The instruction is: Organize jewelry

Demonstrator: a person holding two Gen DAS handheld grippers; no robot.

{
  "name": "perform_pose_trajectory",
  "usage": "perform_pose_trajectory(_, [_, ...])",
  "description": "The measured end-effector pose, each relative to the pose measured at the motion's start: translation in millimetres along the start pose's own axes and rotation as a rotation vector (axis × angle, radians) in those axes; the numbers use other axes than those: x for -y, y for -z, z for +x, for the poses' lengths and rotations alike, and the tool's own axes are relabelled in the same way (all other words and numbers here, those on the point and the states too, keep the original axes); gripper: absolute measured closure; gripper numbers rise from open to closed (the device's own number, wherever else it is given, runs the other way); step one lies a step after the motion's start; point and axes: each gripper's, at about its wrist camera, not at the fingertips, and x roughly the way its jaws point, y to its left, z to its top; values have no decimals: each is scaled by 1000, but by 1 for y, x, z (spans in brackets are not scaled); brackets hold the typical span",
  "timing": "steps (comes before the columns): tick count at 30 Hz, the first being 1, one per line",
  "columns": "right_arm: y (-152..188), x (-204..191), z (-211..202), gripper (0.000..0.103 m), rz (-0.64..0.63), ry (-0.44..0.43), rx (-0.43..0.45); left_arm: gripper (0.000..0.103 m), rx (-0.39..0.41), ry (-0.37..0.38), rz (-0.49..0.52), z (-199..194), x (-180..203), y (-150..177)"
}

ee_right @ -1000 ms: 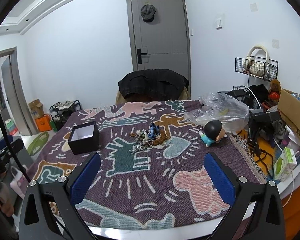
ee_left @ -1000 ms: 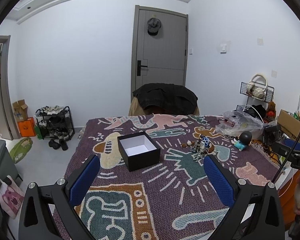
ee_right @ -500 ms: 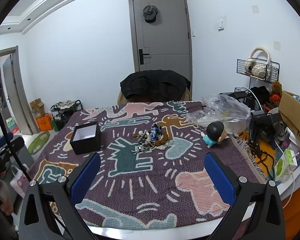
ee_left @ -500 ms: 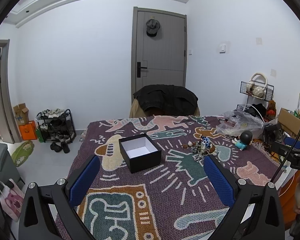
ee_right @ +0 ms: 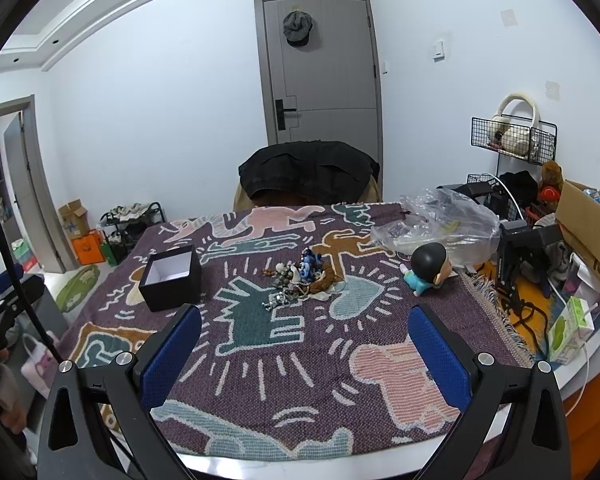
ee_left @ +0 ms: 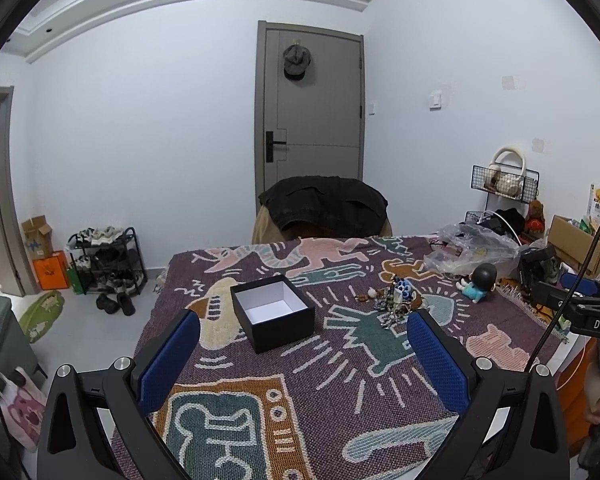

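A pile of jewelry (ee_left: 394,302) lies on the patterned blanket in the left wrist view, right of an open black box (ee_left: 272,314) with a white inside. The pile of jewelry (ee_right: 300,280) and the box (ee_right: 171,277) also show in the right wrist view. My left gripper (ee_left: 302,354) is open and empty, held above the blanket in front of the box. My right gripper (ee_right: 304,354) is open and empty, held above the blanket in front of the pile.
A small figurine (ee_right: 426,266) lies right of the pile, with a clear plastic bag (ee_right: 440,224) behind it. A chair draped with a black jacket (ee_right: 308,172) stands at the table's far edge. A carton (ee_right: 568,330) and cables sit at the right edge.
Both grippers have moved slightly forward toward the box and the pile. Both stay open and empty.
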Motion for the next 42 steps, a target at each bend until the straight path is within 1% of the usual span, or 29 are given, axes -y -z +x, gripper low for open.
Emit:
perform_pose_trajectory(12, [-1,0,1,0,-3,0,-3,0,5,10,-5,0,0,0])
perform_pose_trajectory(16, [-2,0,4,0,-3,-17,-1,0,11,19,0,2,1,0])
perform_pose_trajectory(24, [-15,8,17,1,16,-31,5,0,7,61,-22,19,-3,-6])
perform_pose_trajectory(25, [-16,10,20,2,20,-34,5,0,5,65,-25,22,-3,-7])
perform_pose_trajectory(27, [-18,14,26,11,32,-34,0,1,0,82,-34,32,-2,-9])
perform_pose_trajectory(28, [-18,17,29,13,38,-37,-4,2,-4,91,-37,37,-2,-9])
perform_pose_trajectory(30, [-19,24,39,22,58,-40,-22,6,-18,106,-40,49,1,-11])
perform_pose_trajectory(32, [-19,31,47,29,83,-50,-37,11,-34,124,-41,61,5,-11])
perform_pose_trajectory(33, [-18,34,52,32,97,-57,-49,12,-46,136,-42,68,8,-11])
perform_pose_trajectory(36, [-17,44,65,33,133,-65,-73,18,-73,165,-41,85,14,-12])
perform_pose_trajectory(38, [-16,50,74,34,151,-64,-84,25,-96,184,-36,100,19,-13])
perform_pose_trajectory(41, [-17,56,85,41,169,-70,-100,31,-124,214,-39,115,24,-15])
perform_pose_trajectory(42, [-17,59,89,43,177,-74,-105,32,-133,224,-40,121,26,-16])
